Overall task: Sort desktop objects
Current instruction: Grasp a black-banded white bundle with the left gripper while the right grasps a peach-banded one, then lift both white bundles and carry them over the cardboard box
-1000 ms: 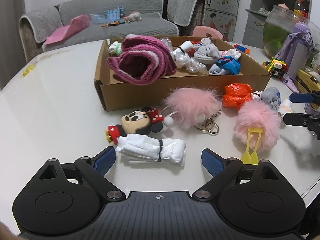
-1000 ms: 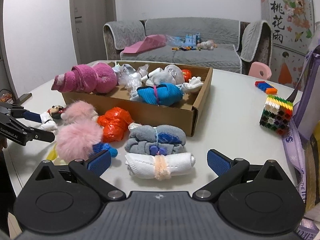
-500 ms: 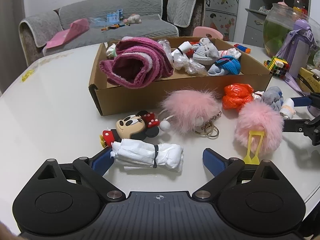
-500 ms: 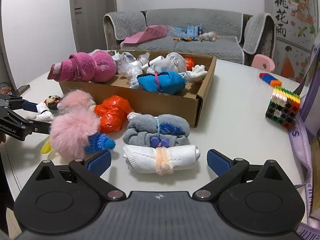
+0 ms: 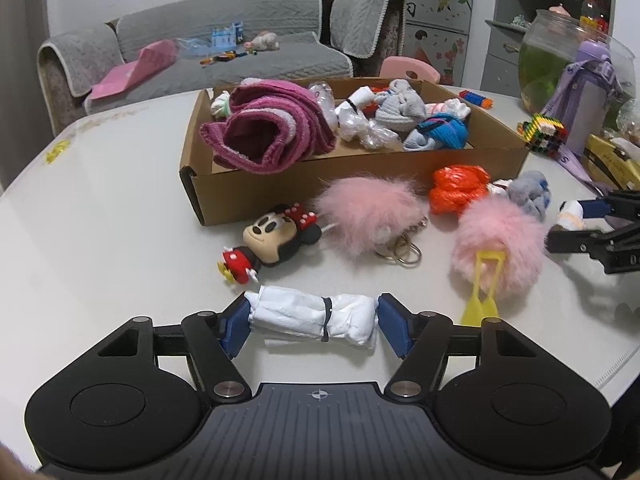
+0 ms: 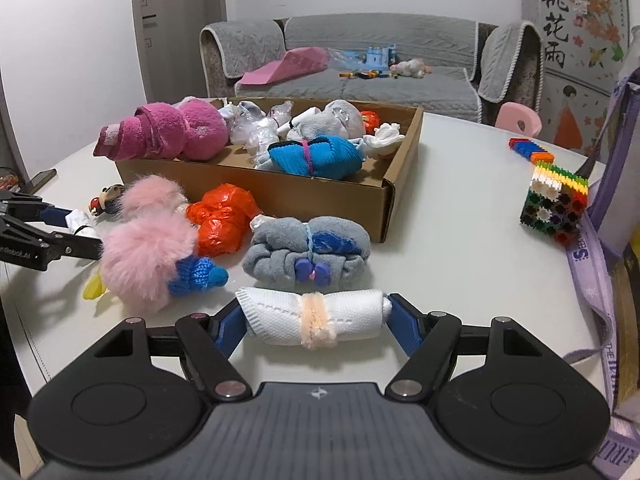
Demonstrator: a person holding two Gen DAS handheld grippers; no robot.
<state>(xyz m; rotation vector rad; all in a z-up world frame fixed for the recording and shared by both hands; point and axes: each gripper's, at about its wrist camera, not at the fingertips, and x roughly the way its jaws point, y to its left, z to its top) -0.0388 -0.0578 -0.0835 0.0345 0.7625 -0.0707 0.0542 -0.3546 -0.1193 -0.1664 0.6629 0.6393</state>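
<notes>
**Rolled bundles sit between both pairs of jaws on the white table**

The white plastic bundle, cinched by a dark band, lies on the near part of the white table, crosswise between the blue pads of the left gripper. Its jaws have just been closing and now stand at a middling width, each pad touching one end of the roll. How hard they press is hard to judge.

The white knitted roll, tied with a peach fuzzy band, lies likewise between the pads of the right gripper, whose jaws have also just been closing onto its ends. The left pad is partly hidden behind the roll.

Just beyond the plastic bundle lie a mouse figurine and a pink pompom with key rings. To the right, a second pink pompom covers most of a yellow plastic piece; what that piece is stays unclear. An orange plastic wad and a grey sock bundle sit near the cardboard box, which holds a magenta towel, a blue roll and several crumpled pale items that are hard to tell apart.

At the right edge, a colourful block cube stands by a purple strap, cut off by the frame.
</notes>
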